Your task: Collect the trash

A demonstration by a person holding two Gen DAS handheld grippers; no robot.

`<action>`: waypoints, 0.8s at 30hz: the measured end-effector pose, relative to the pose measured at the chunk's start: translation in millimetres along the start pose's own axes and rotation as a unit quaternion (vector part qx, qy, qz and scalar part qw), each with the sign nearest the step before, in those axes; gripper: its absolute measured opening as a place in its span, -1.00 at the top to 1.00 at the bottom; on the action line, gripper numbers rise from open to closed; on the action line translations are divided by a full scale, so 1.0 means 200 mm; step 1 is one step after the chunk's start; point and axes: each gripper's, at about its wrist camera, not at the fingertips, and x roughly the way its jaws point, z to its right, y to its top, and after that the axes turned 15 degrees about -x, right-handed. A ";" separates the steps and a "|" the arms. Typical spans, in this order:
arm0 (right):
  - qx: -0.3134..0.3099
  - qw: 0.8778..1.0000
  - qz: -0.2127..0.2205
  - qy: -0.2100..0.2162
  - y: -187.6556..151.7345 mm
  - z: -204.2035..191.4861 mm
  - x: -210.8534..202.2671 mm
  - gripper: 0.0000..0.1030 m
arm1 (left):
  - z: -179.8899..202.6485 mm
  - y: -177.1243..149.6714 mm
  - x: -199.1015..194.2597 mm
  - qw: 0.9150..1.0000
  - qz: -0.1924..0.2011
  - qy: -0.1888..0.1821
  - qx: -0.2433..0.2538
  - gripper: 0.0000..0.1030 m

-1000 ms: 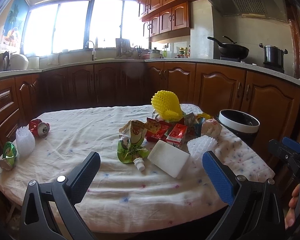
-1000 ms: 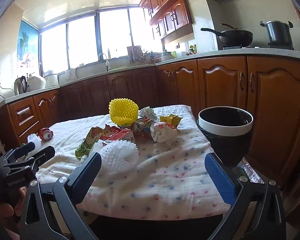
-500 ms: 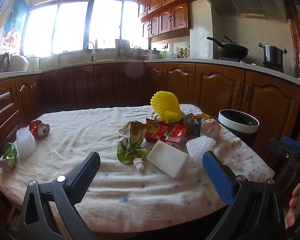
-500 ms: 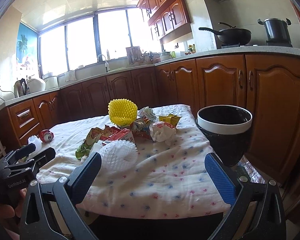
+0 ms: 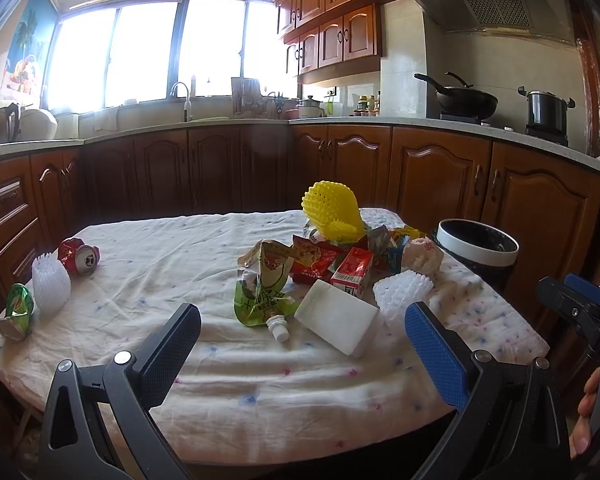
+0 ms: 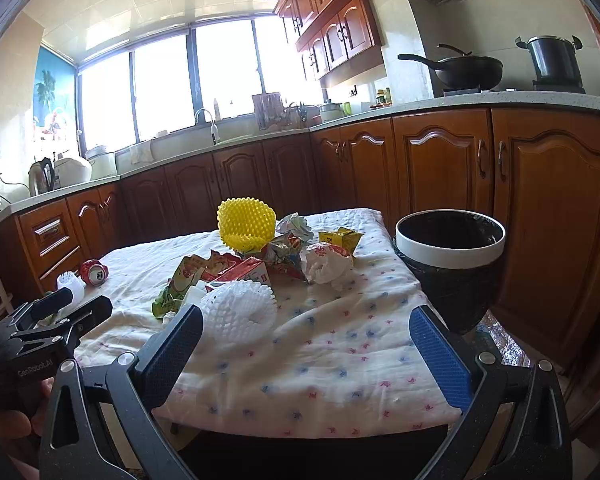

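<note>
Trash lies on a cloth-covered table (image 5: pixel 180 264): a white foam block (image 5: pixel 338 322), a green spout pouch (image 5: pixel 260 288), a red carton (image 5: pixel 352 272), a yellow foam net (image 5: pixel 330 210), a white foam net (image 6: pixel 238 310) and crumpled paper (image 6: pixel 326 266). Two crushed cans, red (image 5: pixel 78 256) and green (image 5: pixel 16 312), sit at the left edge beside another white net (image 5: pixel 51 288). A black bin with a white rim (image 6: pixel 450 242) stands off the table's right end. My left gripper (image 5: pixel 302 354) and right gripper (image 6: pixel 306 354) hover open and empty before the table's near edge.
Wooden cabinets (image 5: pixel 432 176) and a stone counter run behind the table, with a sink tap (image 5: pixel 182 96), a wok (image 5: pixel 464 100) and a pot (image 5: pixel 546 112). A hand (image 5: pixel 596 412) grips the other tool at the right edge. A kettle (image 6: pixel 42 176) stands far left.
Both grippers have stayed open and nearly still; the right view has tilted up very slightly. Nothing on the table has moved.
</note>
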 end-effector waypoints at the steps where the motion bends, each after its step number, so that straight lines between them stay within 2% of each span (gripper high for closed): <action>1: 0.000 1.000 0.000 0.000 0.00 0.00 0.00 -1.00 | 0.00 0.00 0.00 1.000 0.000 0.000 0.000 -0.99; 14: 0.005 1.000 -0.006 0.011 -0.01 0.00 0.02 -1.00 | -0.01 -0.01 0.05 1.000 -0.011 0.002 -0.001 -0.99; 19: 0.018 0.999 -0.014 0.039 0.00 0.01 0.07 -1.00 | -0.02 0.00 0.11 0.999 -0.036 -0.003 -0.009 -0.99; 24: 0.047 0.994 -0.031 0.092 0.01 0.04 0.18 -0.99 | -0.02 0.01 0.21 0.998 -0.069 -0.010 -0.004 -0.98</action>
